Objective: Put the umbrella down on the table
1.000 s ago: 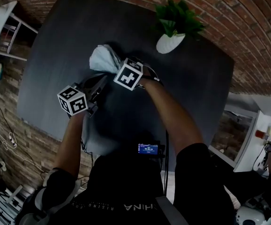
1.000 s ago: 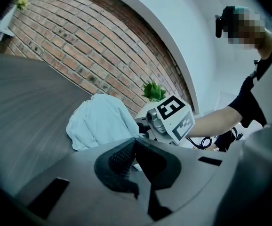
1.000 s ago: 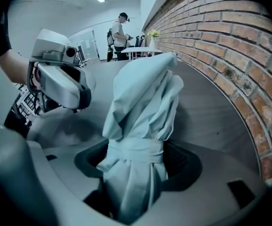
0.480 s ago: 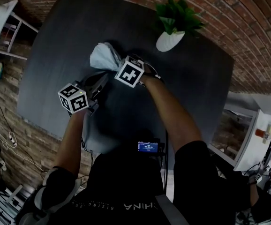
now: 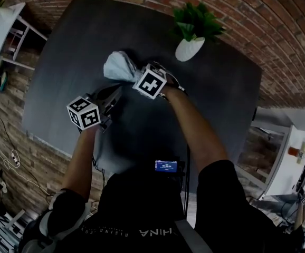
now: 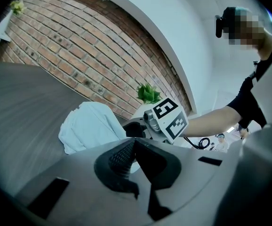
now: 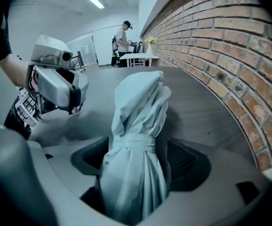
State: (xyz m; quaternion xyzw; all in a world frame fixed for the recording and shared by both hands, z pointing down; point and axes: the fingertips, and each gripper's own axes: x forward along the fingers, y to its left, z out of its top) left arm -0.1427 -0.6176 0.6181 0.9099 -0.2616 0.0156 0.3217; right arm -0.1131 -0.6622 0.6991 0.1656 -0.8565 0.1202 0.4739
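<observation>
Right claw: The right gripper (image 7: 137,160) stood wide, its jaws having just been opening, the pads not squeezing the cloth between them
Between its jaws: A folded pale-blue umbrella (image 7: 138,112), cinched by a strap of the same cloth, ran from the jaws toward 12 o'clock in the right gripper view
Umbrella's place: Its bundled far end rested on the dark table (image 5: 57,67); in the head view it lay at 10 o'clock of the right gripper
Left claw: The left gripper (image 6: 135,147) was closed pad to pad with nothing in it, held at 8 o'clock of the right gripper in the head view, near the umbrella but apart from it
Arms: Both of the person's arms reached onto the table from 6 o'clock
Far side of the table: A white pot with a green plant (image 5: 190,47) stood at 2 o'clock of the umbrella, well apart from it
Surroundings: A brick wall (image 5: 279,46) curved round the table from 12 to 3 o'clock; in the right gripper view a person (image 7: 123,36) stood by a white table (image 7: 137,56) far off at 12 o'clock
</observation>
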